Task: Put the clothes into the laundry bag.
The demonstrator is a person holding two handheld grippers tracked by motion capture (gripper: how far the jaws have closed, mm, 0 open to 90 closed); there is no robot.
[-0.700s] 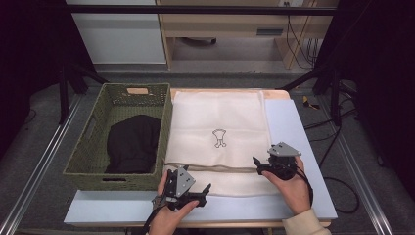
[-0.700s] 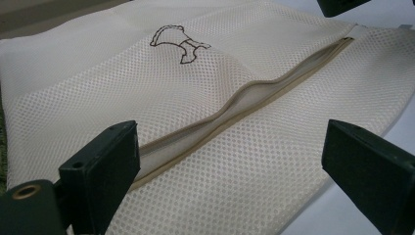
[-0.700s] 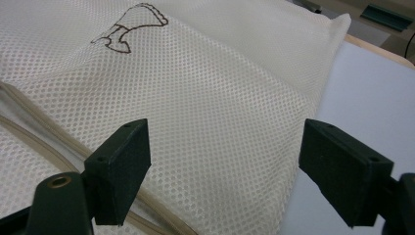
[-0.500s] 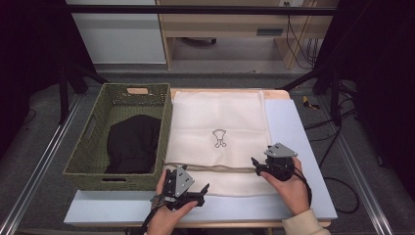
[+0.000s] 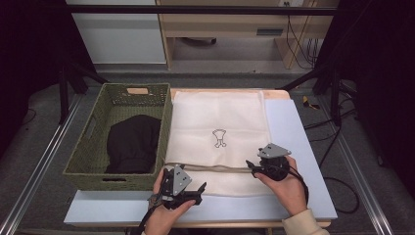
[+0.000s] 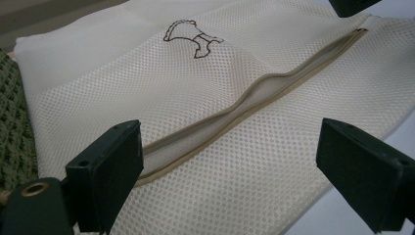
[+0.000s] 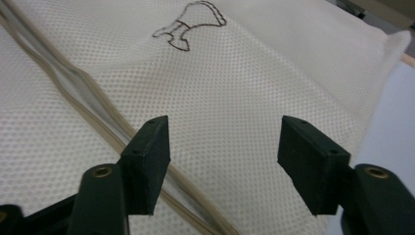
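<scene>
Cream mesh laundry bag lies flat at frame centre beside the green wicker basket, its zipper slit gaping; left gripper and right gripper, both released and empty, flank the slit, apparently poised to spread it.

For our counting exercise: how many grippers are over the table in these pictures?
2. The left gripper hovers over the near edge of the mesh laundry bag, beside the green basket. The right gripper sits at the bag's zip opening. None seems hidden.
</scene>
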